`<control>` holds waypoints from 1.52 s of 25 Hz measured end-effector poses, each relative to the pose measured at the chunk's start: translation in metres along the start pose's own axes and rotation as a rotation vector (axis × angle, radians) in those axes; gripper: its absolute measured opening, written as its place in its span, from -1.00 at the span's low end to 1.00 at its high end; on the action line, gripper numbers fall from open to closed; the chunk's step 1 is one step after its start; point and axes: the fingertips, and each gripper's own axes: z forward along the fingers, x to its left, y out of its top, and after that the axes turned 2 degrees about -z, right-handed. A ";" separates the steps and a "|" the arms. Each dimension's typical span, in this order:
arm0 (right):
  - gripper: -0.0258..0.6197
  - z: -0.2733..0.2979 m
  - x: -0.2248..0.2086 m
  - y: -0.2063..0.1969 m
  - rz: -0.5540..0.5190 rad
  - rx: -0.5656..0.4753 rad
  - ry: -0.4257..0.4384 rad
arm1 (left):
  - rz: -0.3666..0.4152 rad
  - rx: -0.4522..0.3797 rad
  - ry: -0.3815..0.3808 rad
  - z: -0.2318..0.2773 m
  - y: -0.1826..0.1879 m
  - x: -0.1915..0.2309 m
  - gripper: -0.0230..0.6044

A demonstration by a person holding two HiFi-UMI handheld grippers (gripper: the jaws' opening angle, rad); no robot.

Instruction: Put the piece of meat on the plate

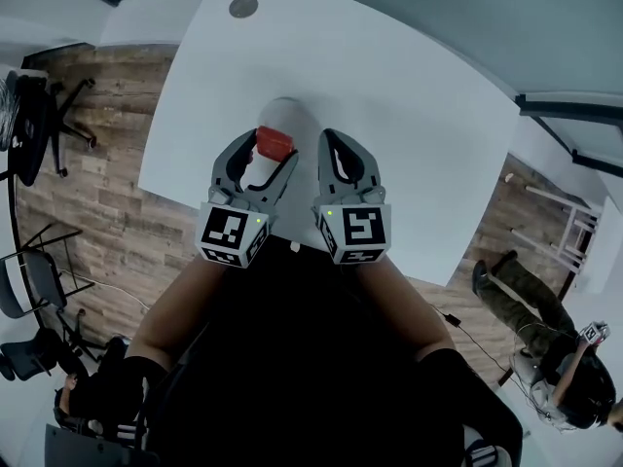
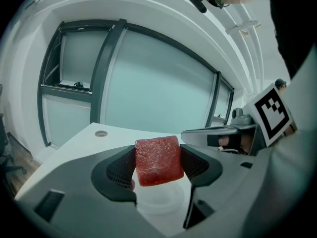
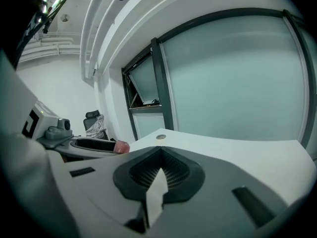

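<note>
A red cube of meat (image 1: 274, 143) is clamped between the jaws of my left gripper (image 1: 274, 152), just above the white table (image 1: 419, 105). In the left gripper view the meat (image 2: 157, 160) fills the gap of that gripper (image 2: 157, 166) and hangs over a shallow white plate (image 2: 163, 202). From the head view the plate (image 1: 292, 115) is a faint round shape under and beyond the meat. My right gripper (image 1: 337, 144) hovers just to the right, jaws shut with nothing between them (image 3: 159, 175). The right gripper view catches a pink edge of the meat (image 3: 122, 146) at its left.
A round grommet (image 1: 243, 7) sits in the table's far part. Office chairs (image 1: 39, 115) stand on the wood floor to the left. A person (image 1: 569, 373) is at the lower right. Glass walls (image 2: 148, 83) run behind the table.
</note>
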 end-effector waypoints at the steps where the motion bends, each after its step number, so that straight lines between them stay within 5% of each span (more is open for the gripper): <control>1: -0.91 0.003 -0.001 -0.005 0.004 0.007 0.007 | 0.001 0.011 0.002 0.003 -0.005 0.001 -0.02; 14: -0.91 0.022 -0.009 -0.052 0.059 0.091 0.021 | 0.012 0.173 0.005 0.040 -0.062 0.009 -0.02; 38: -0.91 0.041 -0.010 -0.100 0.126 0.199 0.028 | 0.051 0.469 -0.027 0.066 -0.105 0.012 -0.02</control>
